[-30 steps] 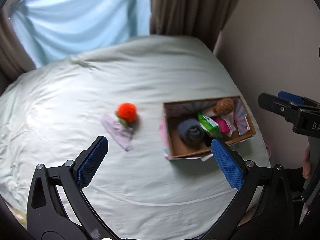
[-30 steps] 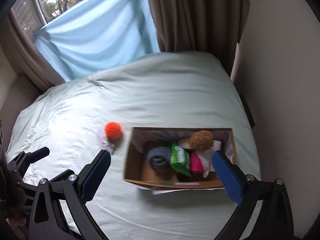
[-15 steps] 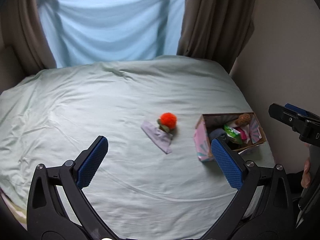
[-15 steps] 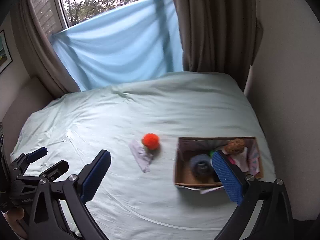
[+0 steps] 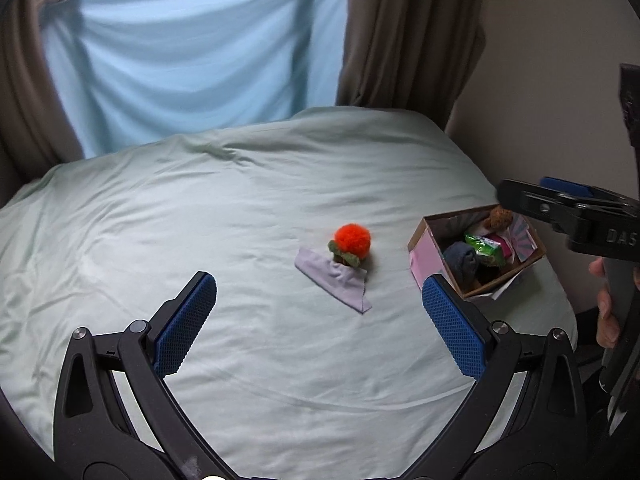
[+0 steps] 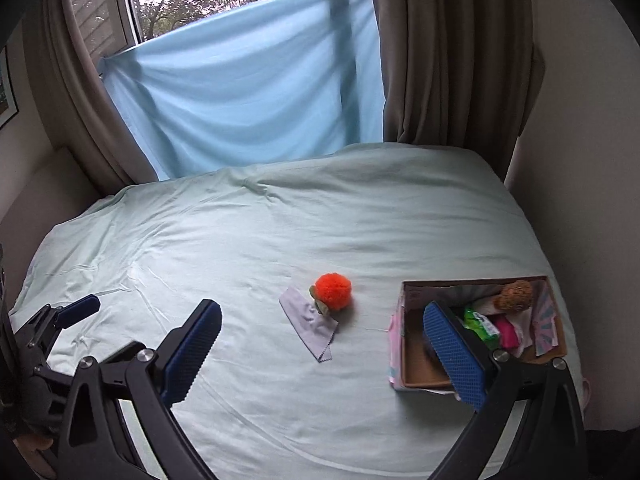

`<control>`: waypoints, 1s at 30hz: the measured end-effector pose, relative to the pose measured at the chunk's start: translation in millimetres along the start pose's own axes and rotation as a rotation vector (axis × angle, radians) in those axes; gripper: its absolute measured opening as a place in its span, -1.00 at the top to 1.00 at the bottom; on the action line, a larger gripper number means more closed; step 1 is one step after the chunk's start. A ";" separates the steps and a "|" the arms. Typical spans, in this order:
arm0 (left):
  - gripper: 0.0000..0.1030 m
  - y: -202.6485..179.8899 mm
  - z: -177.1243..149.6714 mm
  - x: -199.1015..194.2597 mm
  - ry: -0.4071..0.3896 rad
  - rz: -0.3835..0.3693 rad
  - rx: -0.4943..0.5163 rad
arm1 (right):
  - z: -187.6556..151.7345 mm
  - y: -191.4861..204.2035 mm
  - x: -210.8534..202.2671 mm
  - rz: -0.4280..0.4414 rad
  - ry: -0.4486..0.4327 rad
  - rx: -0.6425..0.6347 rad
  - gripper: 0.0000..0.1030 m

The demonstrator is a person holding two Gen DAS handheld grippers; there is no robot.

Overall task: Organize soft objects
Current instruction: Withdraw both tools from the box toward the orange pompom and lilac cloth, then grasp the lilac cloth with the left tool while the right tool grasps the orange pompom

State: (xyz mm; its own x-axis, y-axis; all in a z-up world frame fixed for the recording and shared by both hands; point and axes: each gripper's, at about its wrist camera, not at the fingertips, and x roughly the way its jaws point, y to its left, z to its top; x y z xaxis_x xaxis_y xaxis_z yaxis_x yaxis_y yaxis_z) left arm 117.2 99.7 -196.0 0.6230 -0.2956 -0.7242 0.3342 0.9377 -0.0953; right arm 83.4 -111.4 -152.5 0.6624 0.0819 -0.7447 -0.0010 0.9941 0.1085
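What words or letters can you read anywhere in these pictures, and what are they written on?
"DAS": white letters on the black body of the right tool, seen at the right edge of the left wrist view; the word is cut off there.
The green packet in the cardboard box has printing, too small and blurred to read.
The picture on the wall: nothing readable.
No other text shows.
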 end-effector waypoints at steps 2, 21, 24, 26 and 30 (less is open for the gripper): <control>-0.99 2.8 0.2 16.4 0.001 -0.014 0.018 | -0.3 1.5 17.8 0.007 0.001 -0.001 -0.96; -0.97 -12.3 -46.9 269.2 0.165 -0.156 0.190 | -25.5 -39.1 249.3 0.054 0.107 -0.026 -0.94; -0.95 -14.8 -53.6 296.6 0.188 -0.163 0.197 | -28.2 -35.6 273.5 0.054 0.129 -0.056 -0.90; -0.93 -16.0 -58.6 312.1 0.202 -0.167 0.203 | -31.7 -34.3 291.0 0.059 0.150 -0.067 -0.87; -0.87 -19.7 -66.4 333.8 0.231 -0.176 0.211 | -36.6 -35.3 315.1 0.071 0.178 -0.076 -0.82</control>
State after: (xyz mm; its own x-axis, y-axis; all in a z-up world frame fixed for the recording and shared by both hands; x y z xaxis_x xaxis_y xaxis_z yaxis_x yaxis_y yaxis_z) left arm 271.6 -5.3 -481.2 0.3743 -0.3774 -0.8470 0.5761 0.8104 -0.1065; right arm 264.8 -118.1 -415.1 0.5156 0.1566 -0.8424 -0.1043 0.9873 0.1197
